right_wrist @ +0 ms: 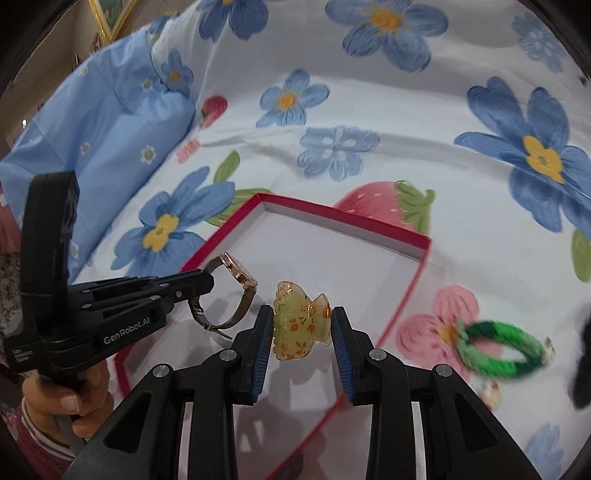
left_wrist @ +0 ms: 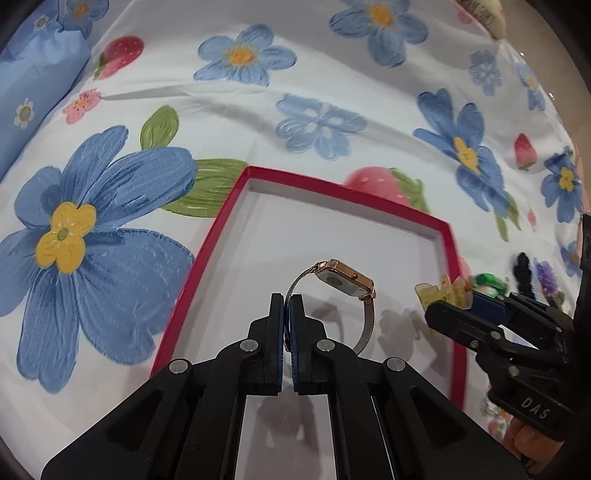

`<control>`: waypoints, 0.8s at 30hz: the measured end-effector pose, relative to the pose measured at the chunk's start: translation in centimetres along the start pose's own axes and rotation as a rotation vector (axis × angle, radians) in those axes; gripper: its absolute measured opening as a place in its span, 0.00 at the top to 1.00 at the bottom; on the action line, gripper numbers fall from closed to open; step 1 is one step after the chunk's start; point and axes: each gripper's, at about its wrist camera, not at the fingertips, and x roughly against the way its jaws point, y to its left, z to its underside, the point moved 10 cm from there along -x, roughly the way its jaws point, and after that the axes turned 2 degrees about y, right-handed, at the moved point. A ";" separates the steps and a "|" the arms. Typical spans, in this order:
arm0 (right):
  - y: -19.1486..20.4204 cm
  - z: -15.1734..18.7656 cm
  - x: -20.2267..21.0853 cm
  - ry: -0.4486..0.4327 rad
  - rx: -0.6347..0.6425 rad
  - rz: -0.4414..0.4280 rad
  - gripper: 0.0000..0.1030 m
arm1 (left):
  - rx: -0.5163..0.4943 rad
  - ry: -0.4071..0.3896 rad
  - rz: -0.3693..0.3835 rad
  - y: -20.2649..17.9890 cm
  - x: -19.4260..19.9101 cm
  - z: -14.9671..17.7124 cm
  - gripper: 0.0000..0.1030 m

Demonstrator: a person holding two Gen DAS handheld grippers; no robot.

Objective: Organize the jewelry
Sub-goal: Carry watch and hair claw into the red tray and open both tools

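Both tongs pinch loot over the red box (right_wrist: 413,254) — left gripper (left_wrist: 287,306) clamps the watch (left_wrist: 345,278) strap, right gripper (right_wrist: 303,325) the hair claw (right_wrist: 301,325) — that thin strap could slip.

Black gripper (right_wrist: 302,328), blue ribbed pads (right_wrist: 263,350), silver screws, white "GenRobot.AI" lettering

white bedsheet (left_wrist: 332,74) w/ blue flower + strawberry print, light blue pillow (right_wrist: 92,140) at left, gold picture frame (right_wrist: 107,18) top-left corner
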 end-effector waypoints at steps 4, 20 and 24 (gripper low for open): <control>-0.4 -0.1 -2.2 0.044 0.028 0.030 0.69 | 0.012 0.022 -0.011 0.7 -1.7 -0.1 0.98; -0.4 -0.2 -4.5 0.094 0.118 0.087 0.66 | 0.015 0.058 -0.045 1.4 -3.2 0.0 0.91; -0.3 -0.3 -4.2 0.088 0.091 0.065 0.54 | 0.018 0.027 -0.062 1.8 -1.6 -0.1 0.76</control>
